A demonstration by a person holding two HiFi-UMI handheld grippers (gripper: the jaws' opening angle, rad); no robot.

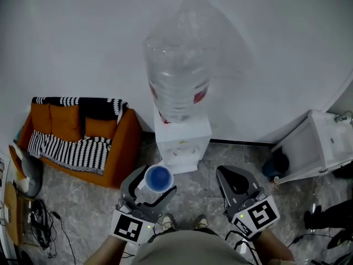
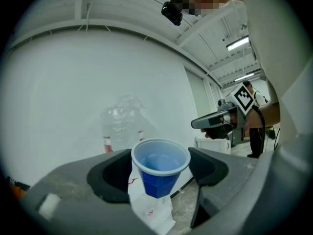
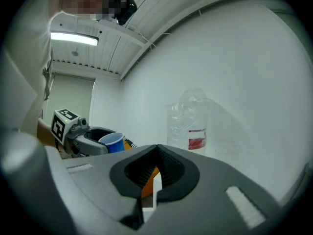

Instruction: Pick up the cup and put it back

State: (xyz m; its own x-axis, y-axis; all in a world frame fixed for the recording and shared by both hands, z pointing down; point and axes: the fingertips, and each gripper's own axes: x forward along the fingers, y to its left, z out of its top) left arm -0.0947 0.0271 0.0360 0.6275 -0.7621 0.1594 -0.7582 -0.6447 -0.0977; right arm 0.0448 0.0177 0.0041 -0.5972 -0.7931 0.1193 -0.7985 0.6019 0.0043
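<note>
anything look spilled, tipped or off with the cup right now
Nothing stands out. The blue cup sits upright, gripped in the left tool, in front of the water dispenser. No spill shows on the floor below it.

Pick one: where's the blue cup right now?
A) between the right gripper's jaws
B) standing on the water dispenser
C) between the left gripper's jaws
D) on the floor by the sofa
C: the blue cup is clamped between the pads of the left gripper, in front of the water dispenser, while the right gripper has its jaws together on nothing.
</note>
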